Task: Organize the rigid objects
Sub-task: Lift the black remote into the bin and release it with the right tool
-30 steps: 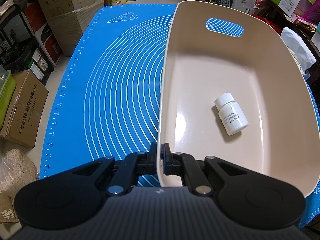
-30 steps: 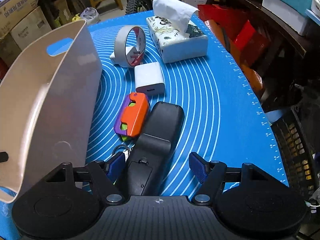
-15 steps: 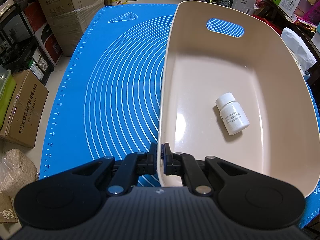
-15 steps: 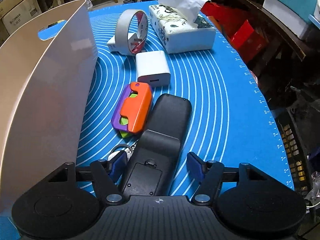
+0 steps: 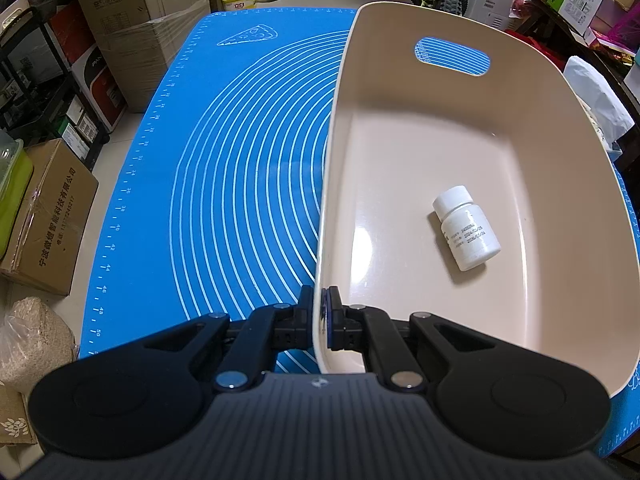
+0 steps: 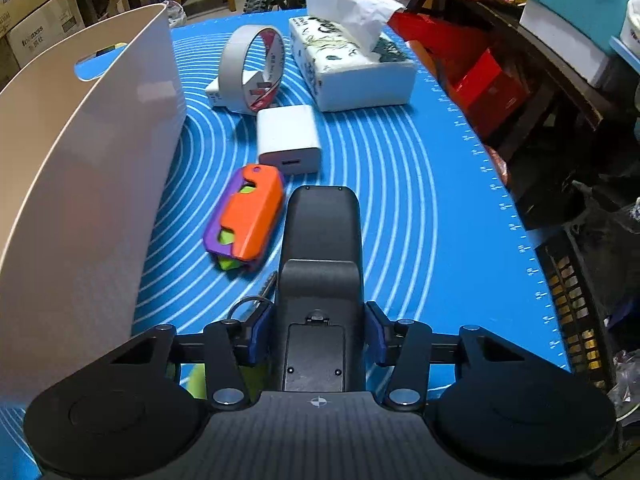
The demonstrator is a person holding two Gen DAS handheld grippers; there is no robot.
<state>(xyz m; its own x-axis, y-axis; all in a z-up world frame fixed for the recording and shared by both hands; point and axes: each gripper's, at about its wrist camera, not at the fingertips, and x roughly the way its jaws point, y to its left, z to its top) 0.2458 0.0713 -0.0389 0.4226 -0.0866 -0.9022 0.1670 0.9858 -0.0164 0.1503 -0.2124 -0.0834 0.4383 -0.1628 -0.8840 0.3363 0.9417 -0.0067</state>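
My left gripper (image 5: 320, 320) is shut on the near rim of a beige plastic basket (image 5: 400, 128), which shows in the right wrist view (image 6: 88, 184) at the left. A white pill bottle (image 5: 468, 228) lies on its side inside the basket. My right gripper (image 6: 316, 332) has its blue pads against both sides of a black remote control (image 6: 320, 256) lying back-up on the blue mat (image 6: 420, 208). An orange and purple toy (image 6: 248, 216), a white charger (image 6: 288, 140), a tape roll (image 6: 252, 68) and a key ring (image 6: 250, 302) lie beyond.
A tissue box (image 6: 352, 64) stands at the far right of the mat. The mat's right edge drops to a black crate (image 6: 576, 312). Cardboard boxes (image 5: 48, 216) stand on the floor to the left of the table.
My right gripper has moved forward over the remote and closed its pads from wide open onto the remote's sides. The left gripper and basket have held still.
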